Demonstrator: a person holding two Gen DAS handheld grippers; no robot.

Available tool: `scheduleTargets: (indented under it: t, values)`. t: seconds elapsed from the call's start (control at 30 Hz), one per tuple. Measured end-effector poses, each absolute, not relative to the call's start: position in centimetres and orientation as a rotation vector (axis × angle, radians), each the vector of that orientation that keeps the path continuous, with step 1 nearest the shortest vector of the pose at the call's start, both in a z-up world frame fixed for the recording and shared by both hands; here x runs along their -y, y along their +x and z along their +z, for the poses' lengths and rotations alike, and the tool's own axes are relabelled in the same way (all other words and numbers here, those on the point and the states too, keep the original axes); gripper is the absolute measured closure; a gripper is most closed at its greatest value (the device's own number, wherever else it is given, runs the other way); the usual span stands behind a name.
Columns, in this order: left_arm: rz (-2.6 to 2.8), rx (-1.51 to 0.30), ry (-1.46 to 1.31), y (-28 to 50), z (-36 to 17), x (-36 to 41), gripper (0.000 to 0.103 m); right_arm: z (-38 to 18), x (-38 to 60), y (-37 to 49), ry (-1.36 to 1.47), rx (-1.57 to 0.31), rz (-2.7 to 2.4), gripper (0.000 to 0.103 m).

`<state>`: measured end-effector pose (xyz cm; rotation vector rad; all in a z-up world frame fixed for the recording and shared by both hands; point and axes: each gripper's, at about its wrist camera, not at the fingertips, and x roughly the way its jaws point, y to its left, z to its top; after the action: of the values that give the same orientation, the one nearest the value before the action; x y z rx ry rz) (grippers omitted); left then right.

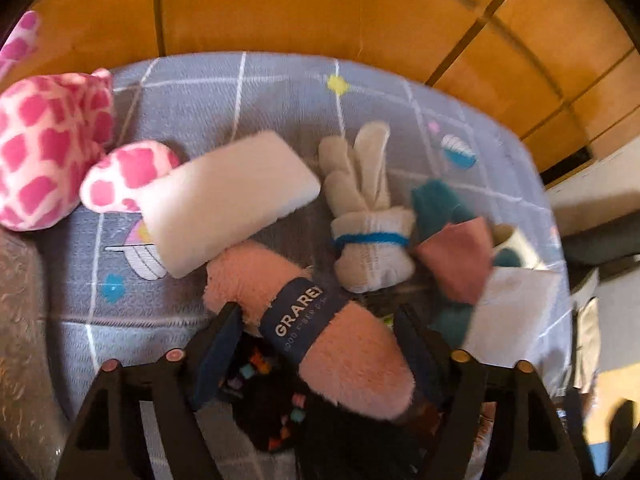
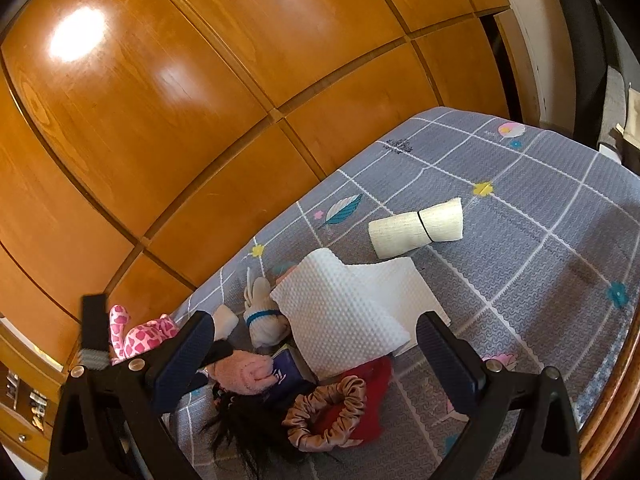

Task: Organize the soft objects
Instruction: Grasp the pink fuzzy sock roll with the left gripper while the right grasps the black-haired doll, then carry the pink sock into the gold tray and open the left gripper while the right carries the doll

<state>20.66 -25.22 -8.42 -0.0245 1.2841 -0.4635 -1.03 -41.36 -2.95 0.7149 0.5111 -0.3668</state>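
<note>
While my left gripper (image 1: 316, 328) straddles the pink rolled towel (image 1: 312, 320) lying between its wide-open fingers, seemingly not yet squeezing, my right gripper (image 2: 316, 344) hangs agape above the pile.

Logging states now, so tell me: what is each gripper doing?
Left gripper: open around the pink roll, not clamped.
Right gripper: open, empty.
</note>
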Motion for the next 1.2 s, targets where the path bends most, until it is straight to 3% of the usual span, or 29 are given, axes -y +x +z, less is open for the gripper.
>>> scheduleTargets:
  t: [0.13,0.4,0.57,0.73,0.9,1.2]
  values:
    - [-0.513,-1.210,-0.036,19.7,-7.5,24.1,0.059,-3.0,41.4,-1.0,0.713,-0.515,-0.371,0.000]
    - [-0.606,-0.986,-0.006,14.7,-2.1,18.5,0.059,-3.0,41.4,-0.9,0.709,-0.519,-0.374,0.000]
    - [-0.665,-0.908,0.096,10.1,-1.5,15.5,0.059,-3.1,41.0,-0.4,0.687,-0.549,-0.353,0.001]
    - [-0.702,-0.914,0.186,5.7,-3.3,12.6,0.059,-3.4,39.6,1.3,0.620,-0.645,-0.246,0.015]
    - [-0.711,-0.910,0.188,2.5,-4.4,10.0,0.059,-4.1,35.6,4.4,0.444,-0.808,-0.081,0.028]
    - [-0.683,-0.854,0.085,0.1,-3.0,4.8,0.059,-6.9,25.8,11.0,-0.004,-1.016,0.014,0.029]
